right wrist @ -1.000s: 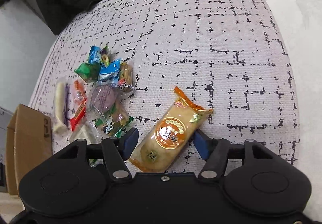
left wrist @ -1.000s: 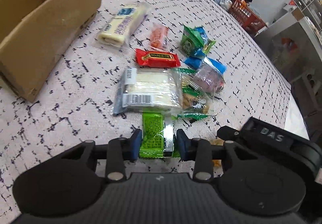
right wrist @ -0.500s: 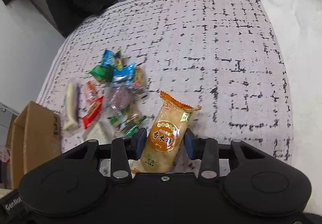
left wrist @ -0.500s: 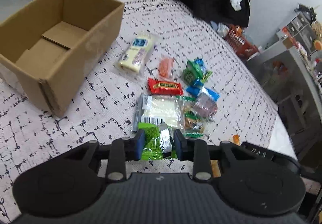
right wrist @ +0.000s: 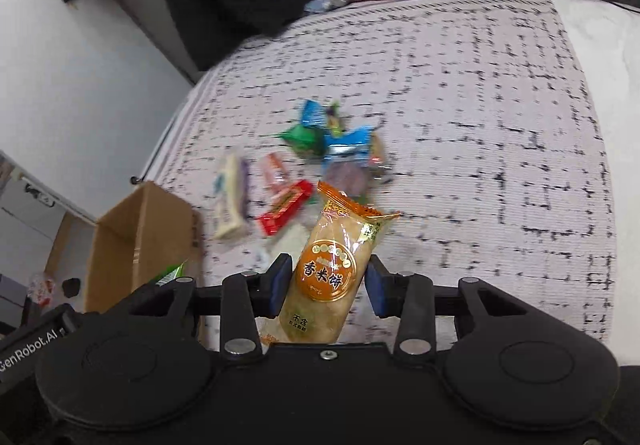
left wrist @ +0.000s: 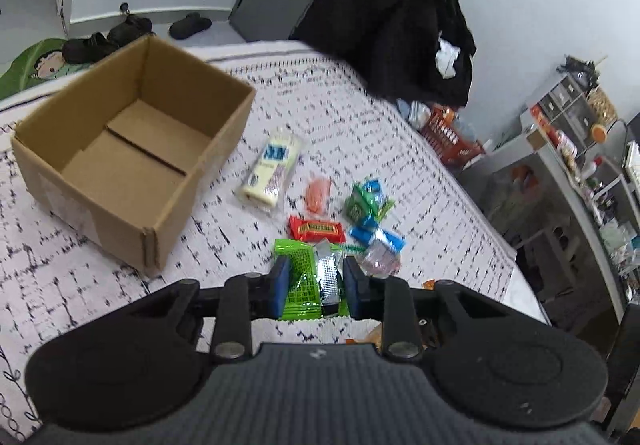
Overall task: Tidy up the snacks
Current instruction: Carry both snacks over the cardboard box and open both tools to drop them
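Observation:
My left gripper (left wrist: 314,287) is shut on a green snack packet (left wrist: 306,277) and holds it above the bed. An open, empty cardboard box (left wrist: 132,149) stands to its left. Loose snacks lie ahead: a cream bar (left wrist: 272,169), a red bar (left wrist: 317,229), an orange packet (left wrist: 318,195), green and blue sweets (left wrist: 366,201). My right gripper (right wrist: 328,285) is shut on an orange rice cracker packet (right wrist: 336,265), lifted off the cover. The same box (right wrist: 140,241) shows at its lower left, past the red bar (right wrist: 286,207).
The bed has a white cover with black dashes (right wrist: 480,117). Dark clothes (left wrist: 396,13) hang beyond the far edge, with a red basket (left wrist: 448,137) and shelves (left wrist: 580,149) to the right. Shoes (left wrist: 104,41) lie on the floor behind the box.
Both grippers have risen with their packets, so the bed and snack pile look farther away. The box interior has come into the left view. The right jaws closed on the rice cracker packet.

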A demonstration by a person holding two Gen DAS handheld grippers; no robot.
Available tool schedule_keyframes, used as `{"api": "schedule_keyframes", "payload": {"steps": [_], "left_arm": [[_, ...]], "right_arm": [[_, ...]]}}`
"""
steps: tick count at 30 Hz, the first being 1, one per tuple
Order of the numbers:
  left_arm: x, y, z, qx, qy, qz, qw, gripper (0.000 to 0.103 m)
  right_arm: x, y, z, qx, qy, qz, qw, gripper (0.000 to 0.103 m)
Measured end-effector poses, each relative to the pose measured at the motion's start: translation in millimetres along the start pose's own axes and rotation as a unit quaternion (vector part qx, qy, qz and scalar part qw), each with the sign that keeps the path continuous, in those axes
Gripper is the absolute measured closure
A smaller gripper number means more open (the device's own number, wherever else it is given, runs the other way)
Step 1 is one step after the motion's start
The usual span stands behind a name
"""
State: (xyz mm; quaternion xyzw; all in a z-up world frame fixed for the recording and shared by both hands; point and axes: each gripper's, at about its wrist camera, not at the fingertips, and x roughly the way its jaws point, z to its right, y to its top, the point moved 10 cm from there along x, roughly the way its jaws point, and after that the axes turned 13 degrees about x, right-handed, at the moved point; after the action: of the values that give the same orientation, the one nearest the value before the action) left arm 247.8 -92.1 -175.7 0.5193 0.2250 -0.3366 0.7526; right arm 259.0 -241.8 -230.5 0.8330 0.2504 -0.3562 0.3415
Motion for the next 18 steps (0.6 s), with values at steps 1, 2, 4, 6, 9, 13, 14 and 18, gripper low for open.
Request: {"api": "schedule_keyframes", "payload": {"steps": [1, 2, 4, 6, 9, 13, 14, 18], "left_arm": [[-4.3, 3.2, -2.0, -0.003, 0.000, 0.005, 1.0000, 0.075], [-7.4, 5.4, -4.2, -0.005, 0.001, 0.009, 0.9999, 0.075], [-14.0, 11.7, -9.0, -0.008, 0.005, 0.019, 0.9998, 0.075], [-18.8, 17.0, -13.9, -0.009, 0.011, 0.027, 0.9995, 0.075], [-24.5, 24.4, -22.6, -0.013, 0.018, 0.037, 0.9991, 0.075], [-29.2, 31.7, -35.9, -0.026, 0.021, 0.047, 0.9983, 0.075], [-30.1, 33.0, -39.7, -0.030, 0.022, 0.050, 0.9981, 0.076], [-33.1, 37.9, -54.7, -0.046, 0.026, 0.058, 0.9969, 0.075]], "right_arm": [[-1.5, -0.9, -4.9, -0.002, 0.003, 0.000, 1.000, 0.064], [-2.8, -2.1, -9.6, -0.004, 0.007, 0.000, 1.000, 0.064], [-5.7, -4.2, -19.7, -0.008, 0.017, 0.000, 1.000, 0.064], [-7.5, -6.1, -31.2, -0.013, 0.026, 0.000, 1.000, 0.064], [-8.2, -9.3, -47.7, -0.022, 0.041, -0.001, 0.999, 0.064], [-5.7, -13.4, -69.7, -0.035, 0.058, -0.002, 0.998, 0.064], [-4.8, -14.9, -74.6, -0.038, 0.060, -0.002, 0.997, 0.064], [1.3, -22.7, -92.7, -0.048, 0.069, -0.006, 0.996, 0.064]]}}
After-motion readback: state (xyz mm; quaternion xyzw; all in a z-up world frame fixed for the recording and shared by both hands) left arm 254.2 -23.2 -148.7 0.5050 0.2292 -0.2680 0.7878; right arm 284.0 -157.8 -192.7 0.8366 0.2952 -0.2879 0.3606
